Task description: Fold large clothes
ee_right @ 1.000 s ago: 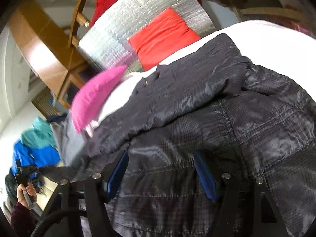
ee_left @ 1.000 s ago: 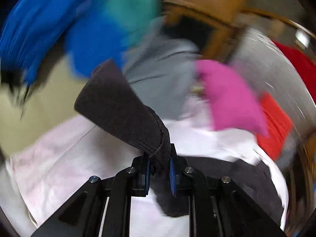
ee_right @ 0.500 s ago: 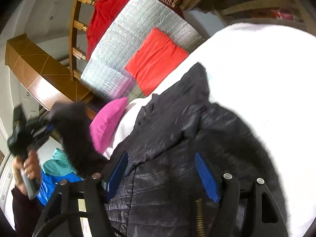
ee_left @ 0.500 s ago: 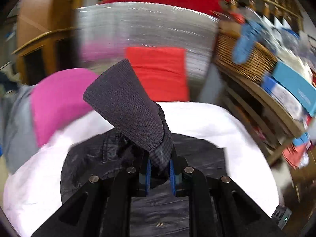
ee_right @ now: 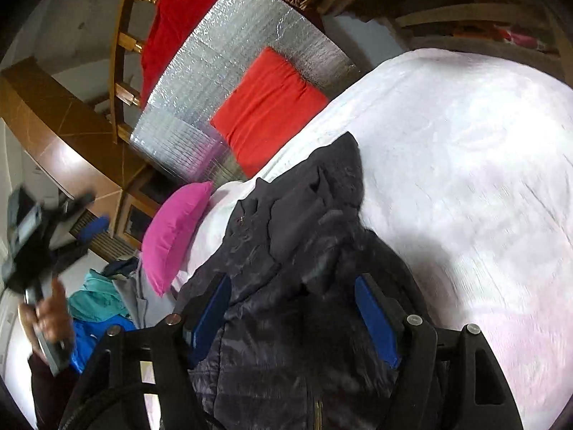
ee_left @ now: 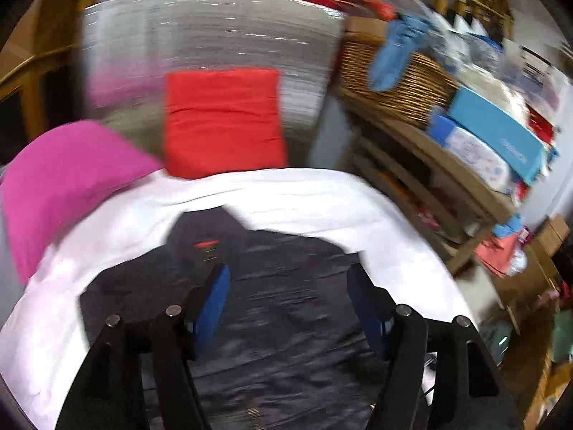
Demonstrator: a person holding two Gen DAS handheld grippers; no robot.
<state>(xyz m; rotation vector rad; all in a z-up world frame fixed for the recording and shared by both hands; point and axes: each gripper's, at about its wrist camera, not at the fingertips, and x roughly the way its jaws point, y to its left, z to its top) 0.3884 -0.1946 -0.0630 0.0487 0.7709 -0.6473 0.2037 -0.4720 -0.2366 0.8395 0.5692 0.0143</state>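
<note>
White bedding (ee_right: 465, 179) covers the bed, and a dark quilted jacket (ee_right: 293, 286) is spread on it, near a pink pillow (ee_left: 68, 179). Over the jacket the left gripper (ee_left: 288, 308) is seen released, its jaws having just opened with nothing clamped between them. Beside it the right gripper (ee_right: 292, 319) is held open above the jacket.

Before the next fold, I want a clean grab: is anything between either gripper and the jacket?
Nothing visible. The left gripper, its jaws just opened, and the right gripper, also open, both hang right over the dark jacket with no fabric between the pads. The pink pillow and red cushion lie beyond the jacket.
</note>
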